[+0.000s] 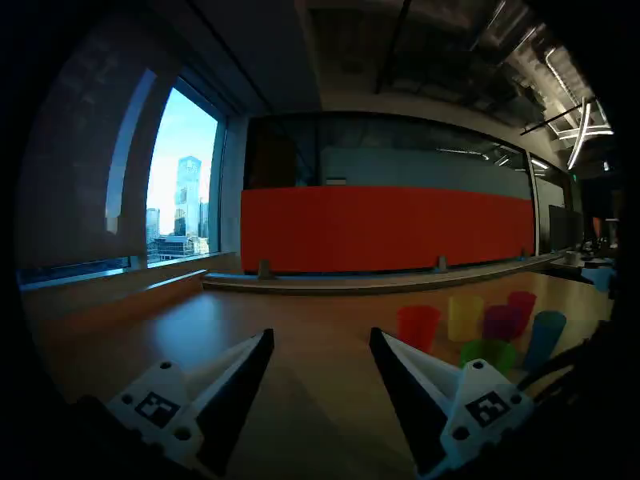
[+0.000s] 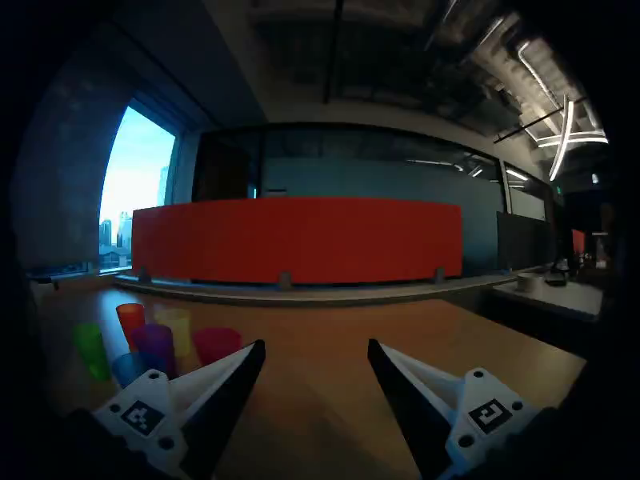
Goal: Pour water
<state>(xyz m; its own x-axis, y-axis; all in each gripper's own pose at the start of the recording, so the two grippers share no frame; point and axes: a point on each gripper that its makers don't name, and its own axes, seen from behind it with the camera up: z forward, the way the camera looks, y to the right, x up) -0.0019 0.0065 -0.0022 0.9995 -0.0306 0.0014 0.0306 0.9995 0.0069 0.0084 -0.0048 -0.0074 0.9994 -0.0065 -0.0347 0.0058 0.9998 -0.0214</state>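
Left claw [image 1: 321, 333]: stood spread wide, gripping nothing, with only bare wood between the fingers.
Left claw fingers [image 1: 240, 376]: were white outside and dark on the inner faces, each with a square black-and-white marker [image 1: 156, 406] at its base.
Right claw [image 2: 316, 344]: was spread just as wide, pinching nothing.
Bench [image 1: 320, 308]: lay just below both claws, brown wood, running ahead to a raised lip.
Cups [image 1: 488, 324], from the left claw: stood upright in a tight cluster on the bench, ahead and off to the right, outside the right finger.
Order there: orange cup [image 1: 418, 326] closest to the fingertip, then yellow cup [image 1: 465, 316], purple cup [image 1: 500, 322] and pink cup [image 1: 522, 304] farther right; green cup [image 1: 488, 352] in front; blue cup [image 1: 546, 336] at the outer edge.
Cups, from the right claw: stood ahead and to the left, outside the left finger, the blue one partly hidden behind that finger.
Contents of the cups: could not be told.
Red partition [image 2: 296, 240]: rose straight ahead of both claws at the far edge of the bench, with dark glass above it.
Window [image 1: 182, 192]: opened far ahead and to the left, showing bright sky and towers.
Ceiling lights [image 2: 564, 132]: glowed high up to the right.
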